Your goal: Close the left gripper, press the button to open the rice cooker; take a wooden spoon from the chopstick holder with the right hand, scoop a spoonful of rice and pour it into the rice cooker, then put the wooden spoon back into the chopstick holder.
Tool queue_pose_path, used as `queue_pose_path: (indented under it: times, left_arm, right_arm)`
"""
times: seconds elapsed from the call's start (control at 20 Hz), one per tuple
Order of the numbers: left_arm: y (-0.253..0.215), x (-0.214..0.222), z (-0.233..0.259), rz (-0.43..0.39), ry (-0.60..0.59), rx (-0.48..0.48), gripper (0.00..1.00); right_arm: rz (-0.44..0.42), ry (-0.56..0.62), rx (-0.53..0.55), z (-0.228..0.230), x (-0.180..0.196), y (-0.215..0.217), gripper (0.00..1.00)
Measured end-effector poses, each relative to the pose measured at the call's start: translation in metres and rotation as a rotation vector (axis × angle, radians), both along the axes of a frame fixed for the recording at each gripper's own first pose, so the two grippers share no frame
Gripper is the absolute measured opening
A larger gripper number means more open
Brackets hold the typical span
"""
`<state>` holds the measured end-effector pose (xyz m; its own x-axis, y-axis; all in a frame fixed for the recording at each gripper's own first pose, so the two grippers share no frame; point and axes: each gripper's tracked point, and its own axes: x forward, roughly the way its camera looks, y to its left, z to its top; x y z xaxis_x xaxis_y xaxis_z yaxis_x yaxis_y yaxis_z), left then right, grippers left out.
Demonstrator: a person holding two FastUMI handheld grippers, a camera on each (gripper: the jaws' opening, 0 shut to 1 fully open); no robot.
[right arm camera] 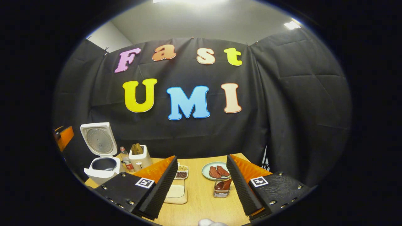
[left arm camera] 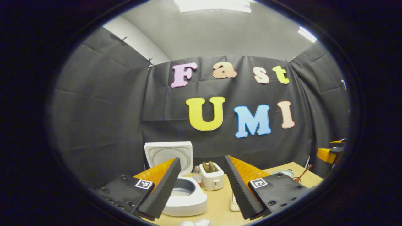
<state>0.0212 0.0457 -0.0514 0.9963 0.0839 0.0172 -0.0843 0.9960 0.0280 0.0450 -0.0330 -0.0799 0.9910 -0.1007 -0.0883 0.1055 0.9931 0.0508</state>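
We see the rice cooker [right arm camera: 101,150] at the table's far left, lid already up. Our left gripper [left arm camera: 201,185] and right gripper [right arm camera: 201,185] gape, holding nothing. The wooden spoon [right arm camera: 223,185] waits in the chopstick holder [right arm camera: 221,192]; scooping, pouring and returning remain.

In the left gripper view the left tongs [left arm camera: 201,188] hang above the bench [left arm camera: 220,204] with their jaws spread wide and nothing between them. Behind the left finger stands the rice cooker [left arm camera: 185,197], its lid [left arm camera: 168,153] raised upright and the inner pot showing. Just right of it a small bottle [left arm camera: 197,175] stands beside a white toaster [left arm camera: 212,179] with slices in its slots. At the far right edge the other tongs [left arm camera: 331,153] show.
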Motion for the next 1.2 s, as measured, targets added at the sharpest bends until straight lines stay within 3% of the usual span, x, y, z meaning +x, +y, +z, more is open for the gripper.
queue_pose_path:
  times: [0.4, 0.75, 1.2]
  left_arm:
    - [-0.014, -0.003, -0.008, -0.012, 0.035, -0.054, 0.96]
    - [-0.020, 0.004, 0.003, 0.001, 0.049, -0.043, 0.96]
    - [-0.022, 0.017, -0.013, 0.074, 0.129, -0.019, 0.96]
  right_arm:
    - [-0.040, 0.050, -0.021, -0.074, 0.027, -0.036, 0.95]
    - [-0.125, 0.179, 0.071, -0.169, 0.097, -0.089, 0.95]
    - [-0.191, 0.276, 0.174, -0.238, 0.181, -0.142, 0.96]
